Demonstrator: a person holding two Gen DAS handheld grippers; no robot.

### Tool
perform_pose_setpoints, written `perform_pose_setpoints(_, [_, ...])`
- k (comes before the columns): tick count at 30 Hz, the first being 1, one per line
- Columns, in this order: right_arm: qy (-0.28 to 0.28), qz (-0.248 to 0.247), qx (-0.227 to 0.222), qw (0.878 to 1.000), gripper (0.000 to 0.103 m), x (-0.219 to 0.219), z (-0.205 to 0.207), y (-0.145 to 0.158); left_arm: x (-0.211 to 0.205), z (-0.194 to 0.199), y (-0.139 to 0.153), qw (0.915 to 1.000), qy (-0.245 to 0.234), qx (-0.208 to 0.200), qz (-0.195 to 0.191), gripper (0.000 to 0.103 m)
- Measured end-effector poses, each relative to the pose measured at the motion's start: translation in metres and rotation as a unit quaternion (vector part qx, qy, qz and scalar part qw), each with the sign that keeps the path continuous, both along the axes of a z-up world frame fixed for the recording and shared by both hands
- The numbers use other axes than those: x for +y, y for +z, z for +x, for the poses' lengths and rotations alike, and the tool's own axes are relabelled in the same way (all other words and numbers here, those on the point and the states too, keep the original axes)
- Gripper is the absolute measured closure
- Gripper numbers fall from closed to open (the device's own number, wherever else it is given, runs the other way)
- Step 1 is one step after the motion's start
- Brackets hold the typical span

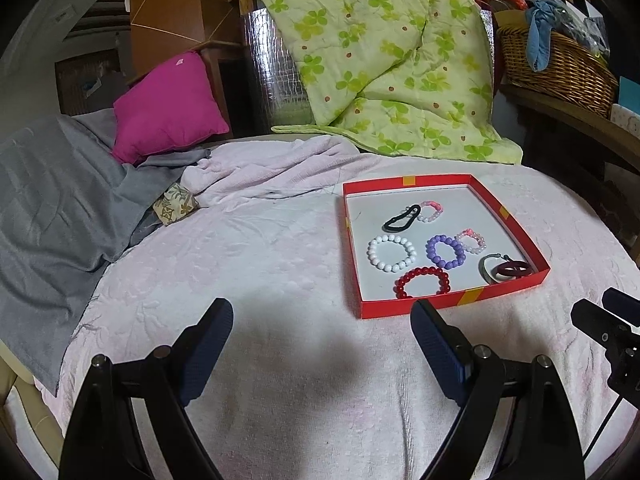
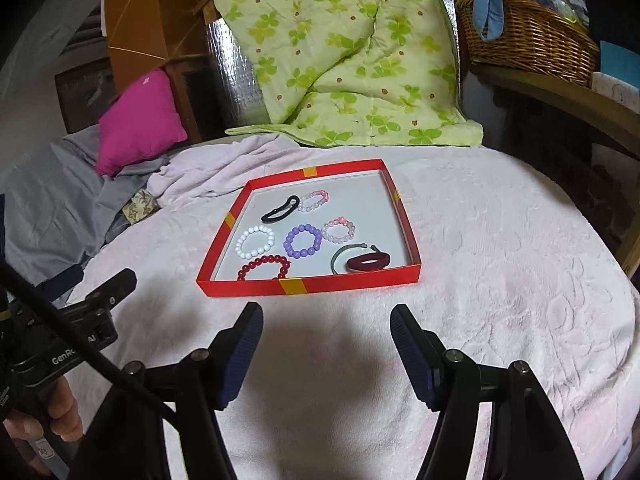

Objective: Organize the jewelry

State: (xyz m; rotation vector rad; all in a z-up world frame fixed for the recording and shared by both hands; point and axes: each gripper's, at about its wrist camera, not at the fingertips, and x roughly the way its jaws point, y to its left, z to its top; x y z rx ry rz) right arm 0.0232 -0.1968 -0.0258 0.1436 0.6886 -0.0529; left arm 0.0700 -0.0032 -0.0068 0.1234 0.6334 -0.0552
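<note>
Pale pink bedding (image 2: 500, 240) covered the bed, with a red tray (image 2: 344, 282) lying flat on it. Inside lay bead bracelets, white (image 2: 255, 242), purple (image 2: 303, 240) and red (image 2: 265, 267). Both claws, left (image 1: 322, 320) and right (image 2: 326, 322), hovered near its front edge, jaws apart and empty.

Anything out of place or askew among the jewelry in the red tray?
Nothing is spilled or damaged; every piece lies inside the red tray. The only crowding: the dark red band lies over the thin grey-green hoop in the near right corner, and the black hair tie touches a pink beaded bracelet.
</note>
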Motion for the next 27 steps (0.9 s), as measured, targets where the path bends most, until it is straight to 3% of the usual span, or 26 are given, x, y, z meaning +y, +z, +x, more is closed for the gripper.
perform_pose_setpoints(27, [-0.001, -0.008, -0.004, 1.000, 0.033, 0.0033, -0.0007, 0.0024, -0.0012, -0.0032, -0.0016, 1.0000, -0.005, 0.003, 0.008, 0.013])
